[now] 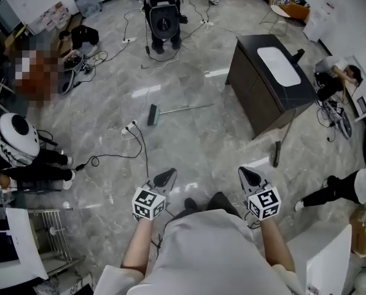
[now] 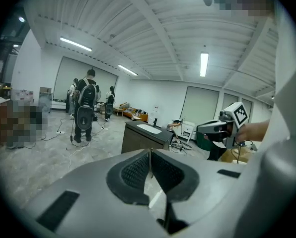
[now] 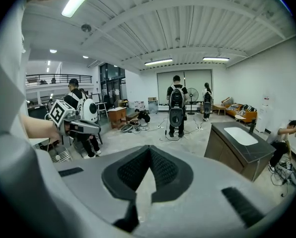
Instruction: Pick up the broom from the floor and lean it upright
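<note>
You were at the approach step, nothing grasped yet. The broom (image 1: 152, 114) lay flat on the floor (image 1: 195, 149), well ahead of both grippers, with its dark head toward the left and its thin handle running off to the right.

The left gripper (image 1: 166, 177) and right gripper (image 1: 250, 176) hung side by side in front of your body, pointing forward and slightly down. The left fingers (image 2: 138, 172) were pressed together on nothing, and so were the right fingers (image 3: 163, 170), both empty.

My read of the next move: you had to close the gap to the broom, spread one set of fingers, come down low and pinch the handle. The handle looked thin and lay flush on the floor, so it called for a low, square approach across it. The other gripper could steady the handle while you tipped it upright. The dark sink unit (image 1: 266, 94) to the right looked like the nearest thing to lean it on.

The floor was glossy grey tile, likely slick for a broom foot. A cable (image 1: 144, 147) and a power strip (image 1: 129, 128) lay just short of the broom head, a snag risk on the way in. It was a big open room with people (image 1: 163, 14) standing beyond the broom, more seated at the left and right edges, and clutter along the walls.
</note>
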Available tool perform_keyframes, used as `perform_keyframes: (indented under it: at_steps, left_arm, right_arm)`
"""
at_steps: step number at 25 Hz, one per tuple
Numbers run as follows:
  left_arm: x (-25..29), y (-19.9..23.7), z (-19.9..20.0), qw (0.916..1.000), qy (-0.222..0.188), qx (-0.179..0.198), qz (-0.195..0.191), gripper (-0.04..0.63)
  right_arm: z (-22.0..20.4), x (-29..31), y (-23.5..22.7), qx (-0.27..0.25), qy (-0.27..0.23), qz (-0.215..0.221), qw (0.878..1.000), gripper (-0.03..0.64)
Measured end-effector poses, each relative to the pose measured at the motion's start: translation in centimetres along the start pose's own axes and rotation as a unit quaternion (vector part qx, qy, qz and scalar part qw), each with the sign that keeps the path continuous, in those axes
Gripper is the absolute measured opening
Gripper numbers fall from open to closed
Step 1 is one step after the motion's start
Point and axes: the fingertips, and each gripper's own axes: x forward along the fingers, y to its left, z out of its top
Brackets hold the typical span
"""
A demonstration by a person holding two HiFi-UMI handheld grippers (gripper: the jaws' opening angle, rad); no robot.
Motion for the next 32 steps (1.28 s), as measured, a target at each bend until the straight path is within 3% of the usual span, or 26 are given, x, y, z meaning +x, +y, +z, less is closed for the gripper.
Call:
perform_keyframes:
  at_steps: [14,24,32]
  left_arm:
    - [3.4,2.0,1.1,0.9999,0.006,-0.001,-0.008,0.011]
    - [10.6,6.8,4.2,0.9997,0.019,-0.006,0.014,0.011]
    - [18.0,9.2,7.7,0.999,0.029,0.018,0.029,0.011]
  right_arm:
    - [-0.2,3.7,-2.0,0.021,0.006,0.004,1.0,0.0]
    - [2.1,11.3,-9.0,0.024,0.014,0.033,0.999,0.0]
    - [4.0,16.9,-15.5,0.022,0.015,0.057,0.998,0.0]
